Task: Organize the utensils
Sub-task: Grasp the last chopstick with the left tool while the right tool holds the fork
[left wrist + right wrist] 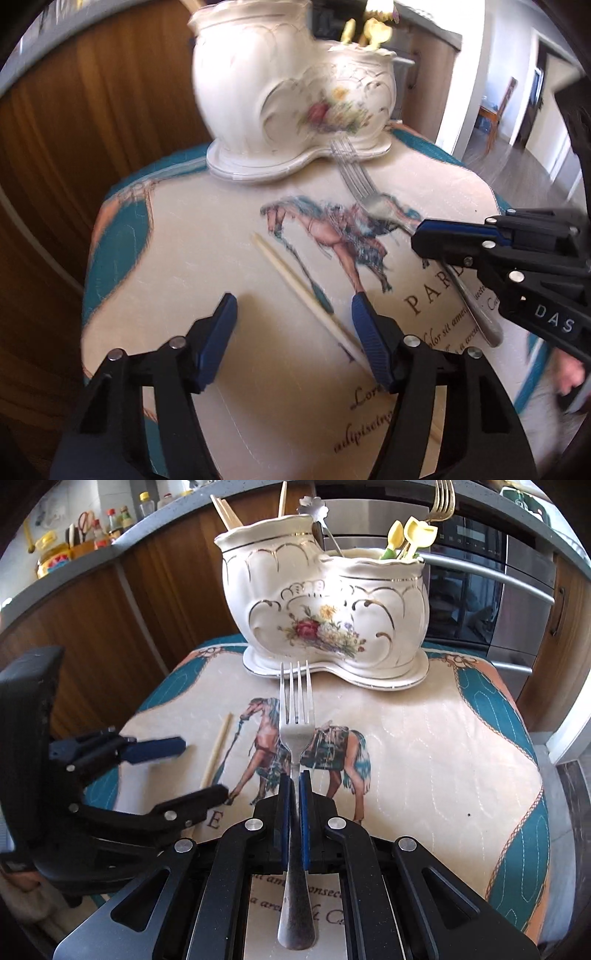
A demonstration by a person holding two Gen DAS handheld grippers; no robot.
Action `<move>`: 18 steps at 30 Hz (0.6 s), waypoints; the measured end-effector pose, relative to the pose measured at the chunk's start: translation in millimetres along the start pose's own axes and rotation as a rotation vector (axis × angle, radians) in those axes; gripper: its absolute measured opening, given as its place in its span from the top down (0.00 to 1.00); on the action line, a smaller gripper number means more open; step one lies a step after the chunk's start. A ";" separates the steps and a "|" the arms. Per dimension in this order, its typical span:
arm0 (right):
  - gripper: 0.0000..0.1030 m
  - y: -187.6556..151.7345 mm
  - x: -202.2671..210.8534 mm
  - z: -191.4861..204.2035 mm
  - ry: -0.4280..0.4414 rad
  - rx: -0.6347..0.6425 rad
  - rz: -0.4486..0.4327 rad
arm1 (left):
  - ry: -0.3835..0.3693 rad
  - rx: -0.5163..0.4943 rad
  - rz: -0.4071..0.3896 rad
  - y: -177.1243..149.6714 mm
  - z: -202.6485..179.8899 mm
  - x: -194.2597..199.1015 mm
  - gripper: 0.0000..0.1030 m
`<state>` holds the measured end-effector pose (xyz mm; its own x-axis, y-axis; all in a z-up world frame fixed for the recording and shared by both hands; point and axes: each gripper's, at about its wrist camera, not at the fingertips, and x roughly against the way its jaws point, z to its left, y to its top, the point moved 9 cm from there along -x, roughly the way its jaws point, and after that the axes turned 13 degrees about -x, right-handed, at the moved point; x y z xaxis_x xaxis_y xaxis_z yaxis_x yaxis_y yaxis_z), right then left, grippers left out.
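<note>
Left wrist view: left gripper [293,312] jaws open, astride the chopstick [295,286] lying diagonally on the bench mat [184,258], frame centre. Right gripper [294,775] clamps the fork [294,716], tines toward the ceramic holder [325,620].

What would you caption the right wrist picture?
Right hand-held gripper clamps a silver fork, tines toward the flowered ceramic holder.

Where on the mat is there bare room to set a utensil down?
The mat is bare on its right side, bordered by the teal edge band, the holder's base and the printed horse. The left and middle are crowded: the chopstick, the left gripper over it, and the right gripper holding the fork near the ceramic holder.
</note>
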<state>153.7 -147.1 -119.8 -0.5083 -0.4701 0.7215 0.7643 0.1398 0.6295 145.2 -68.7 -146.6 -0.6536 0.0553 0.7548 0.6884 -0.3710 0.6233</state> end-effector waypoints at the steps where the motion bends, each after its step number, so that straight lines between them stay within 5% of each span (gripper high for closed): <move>1: 0.94 -1.0 -0.5 -0.7 -0.002 0.003 0.004 | -0.004 -0.006 0.000 0.3 -0.4 0.4 0.41; 8: 0.94 -7.2 -6.0 -2.4 -0.015 0.015 0.033 | -0.068 -0.099 0.012 -6.6 8.1 7.5 0.76; 18: 0.94 -7.3 -2.4 -2.5 -0.004 0.022 0.028 | -0.096 -0.262 0.053 0.2 13.7 4.2 0.91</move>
<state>150.4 -149.2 -126.9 -0.4885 -0.4627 0.7398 0.7693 0.1715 0.6154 146.9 -55.8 -140.6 -0.5772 0.1120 0.8088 0.6081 -0.6020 0.5174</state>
